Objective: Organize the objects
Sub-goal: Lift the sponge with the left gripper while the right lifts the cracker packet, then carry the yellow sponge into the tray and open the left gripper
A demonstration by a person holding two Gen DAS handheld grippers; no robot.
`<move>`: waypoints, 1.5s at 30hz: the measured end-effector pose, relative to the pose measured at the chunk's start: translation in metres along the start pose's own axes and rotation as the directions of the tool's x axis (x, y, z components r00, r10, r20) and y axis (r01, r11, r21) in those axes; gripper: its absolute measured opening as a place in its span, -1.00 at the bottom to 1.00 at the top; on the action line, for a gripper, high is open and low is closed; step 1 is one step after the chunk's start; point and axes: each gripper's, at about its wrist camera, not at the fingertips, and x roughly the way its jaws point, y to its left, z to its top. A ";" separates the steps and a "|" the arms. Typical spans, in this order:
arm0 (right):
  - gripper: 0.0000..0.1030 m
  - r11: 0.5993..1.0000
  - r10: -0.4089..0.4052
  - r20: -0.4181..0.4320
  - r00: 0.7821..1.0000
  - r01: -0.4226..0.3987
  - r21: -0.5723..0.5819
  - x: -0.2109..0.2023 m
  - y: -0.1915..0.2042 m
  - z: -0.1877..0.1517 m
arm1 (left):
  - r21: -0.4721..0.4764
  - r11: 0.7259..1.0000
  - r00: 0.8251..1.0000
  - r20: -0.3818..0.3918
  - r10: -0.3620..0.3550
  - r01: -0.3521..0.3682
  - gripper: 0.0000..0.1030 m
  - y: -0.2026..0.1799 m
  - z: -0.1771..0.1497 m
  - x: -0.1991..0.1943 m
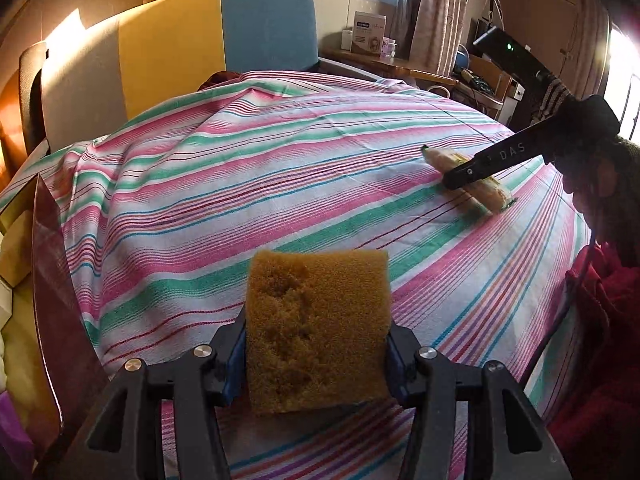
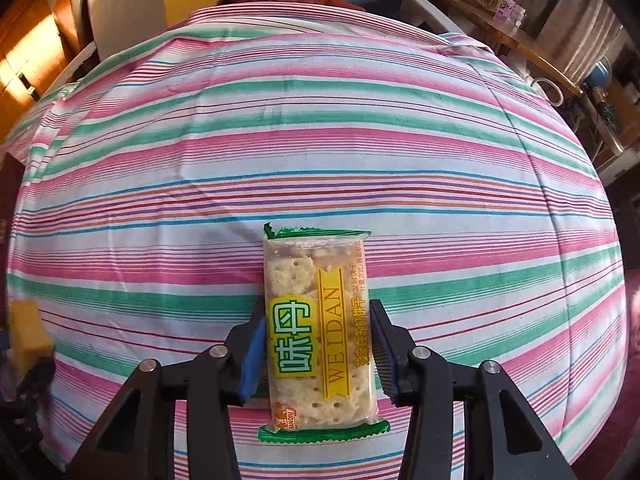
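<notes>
My left gripper (image 1: 316,354) is shut on a yellow-brown sponge (image 1: 316,332), held upright above the striped cloth (image 1: 260,184). My right gripper (image 2: 318,350) has its blue pads against both long sides of a WEIDAN cracker packet (image 2: 318,328) that lies on the cloth (image 2: 320,152). In the left wrist view the right gripper (image 1: 460,178) shows at the far right over the packet (image 1: 480,190). In the right wrist view the sponge (image 2: 28,336) shows at the far left edge.
A yellow and blue headboard (image 1: 216,36) stands behind the cloth. A wooden desk (image 1: 400,64) with a white box (image 1: 369,32) is at the back right. A brown box flap (image 1: 56,280) rises at the left. Red fabric (image 1: 600,340) lies at the right.
</notes>
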 end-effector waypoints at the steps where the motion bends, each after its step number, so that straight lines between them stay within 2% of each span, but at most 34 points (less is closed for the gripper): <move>1: -0.08 1.000 0.019 0.006 1.000 -0.019 -0.012 -0.003 0.014 0.000 | -0.002 1.000 1.000 0.002 -0.002 0.002 0.07 0.000 0.000 0.000; 5: -0.08 0.991 0.117 0.034 0.993 -0.114 -0.076 -0.013 0.073 -0.004 | -0.013 1.000 1.000 0.010 -0.014 0.014 0.07 0.003 -0.002 -0.001; 7: -0.08 0.986 0.131 0.040 0.991 -0.126 -0.113 -0.012 0.097 -0.008 | -0.017 1.000 1.000 0.015 -0.018 0.018 0.06 0.004 -0.003 -0.002; 10: -0.07 0.983 0.124 0.043 0.991 -0.117 -0.140 0.003 0.113 -0.019 | -0.016 1.000 1.000 0.019 -0.018 0.018 0.06 0.004 -0.004 -0.003; 11: -0.07 0.982 0.118 0.072 0.990 -0.106 -0.156 0.002 0.113 -0.022 | -0.015 1.000 1.000 0.018 -0.016 0.016 0.06 0.004 -0.004 -0.003; 18: -0.07 0.979 0.125 0.086 0.988 -0.109 -0.171 0.006 0.113 -0.020 | -0.011 1.000 1.000 0.018 -0.002 0.002 0.06 0.002 -0.005 -0.004; 21: -0.05 0.978 0.131 0.088 0.987 -0.114 -0.177 0.007 0.112 -0.018 | 0.002 0.999 0.999 0.008 0.044 -0.044 0.05 -0.001 -0.003 -0.006; 24: -0.02 0.975 0.137 0.097 0.986 -0.117 -0.188 0.006 0.111 -0.020 | -0.014 0.999 0.999 0.001 0.050 -0.050 0.04 0.002 -0.003 -0.010; 35: -0.02 0.973 0.130 0.109 0.985 -0.106 -0.203 0.006 0.112 -0.021 | -0.068 0.995 0.989 0.125 0.079 -0.071 0.04 0.008 0.023 -0.080; 45: -0.02 0.974 0.126 0.121 0.985 -0.099 -0.204 0.007 0.113 -0.022 | -0.179 0.979 0.984 0.127 0.123 -0.099 0.04 0.044 0.026 -0.111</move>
